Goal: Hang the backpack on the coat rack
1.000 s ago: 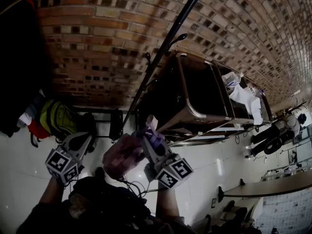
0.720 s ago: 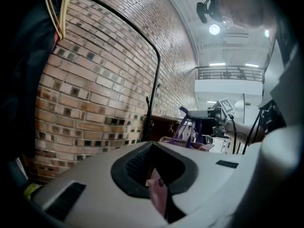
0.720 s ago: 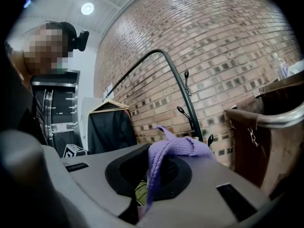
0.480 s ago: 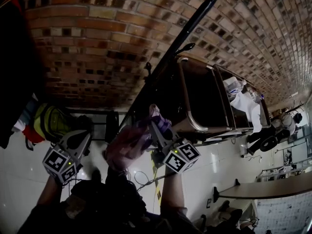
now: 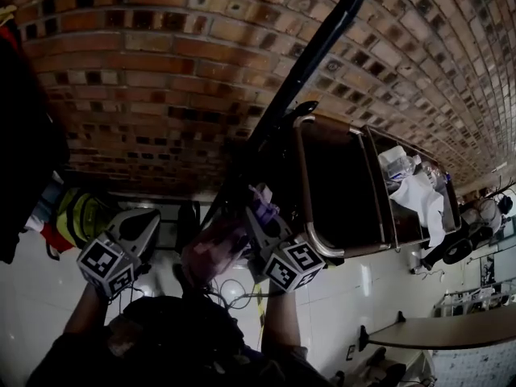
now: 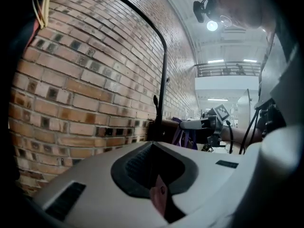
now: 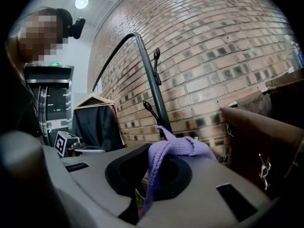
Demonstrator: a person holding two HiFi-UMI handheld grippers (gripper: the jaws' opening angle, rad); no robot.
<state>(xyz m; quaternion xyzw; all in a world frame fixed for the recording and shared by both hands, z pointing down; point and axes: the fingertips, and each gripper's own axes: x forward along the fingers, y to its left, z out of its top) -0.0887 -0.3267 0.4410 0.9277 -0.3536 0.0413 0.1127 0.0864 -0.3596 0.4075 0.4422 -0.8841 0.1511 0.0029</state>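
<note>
The pink backpack [image 5: 211,252] hangs by its purple strap [image 5: 262,201] from my right gripper [image 5: 258,213], which is shut on the strap. In the right gripper view the strap [image 7: 176,148] loops out of the closed jaws of the right gripper [image 7: 151,169], close before the black coat rack pole [image 7: 151,89] and its hooks [image 7: 156,56]. My left gripper [image 5: 146,224] is off to the left, apart from the backpack. Its jaws look shut in the left gripper view [image 6: 153,171], with a small pink bit at their seam. The coat rack [image 5: 310,59] rises along the brick wall.
A brown chair with a metal frame [image 5: 305,176] stands right of the rack, papers on a table [image 5: 407,180] beyond it. Dark clothes [image 5: 24,143] and a yellow-green bag [image 5: 81,212] are at the left. Cables [image 5: 234,293] lie on the glossy floor.
Both grippers have moved toward the brick wall and the rack. The backpack, carried by the right gripper, is now closer to the pole.
</note>
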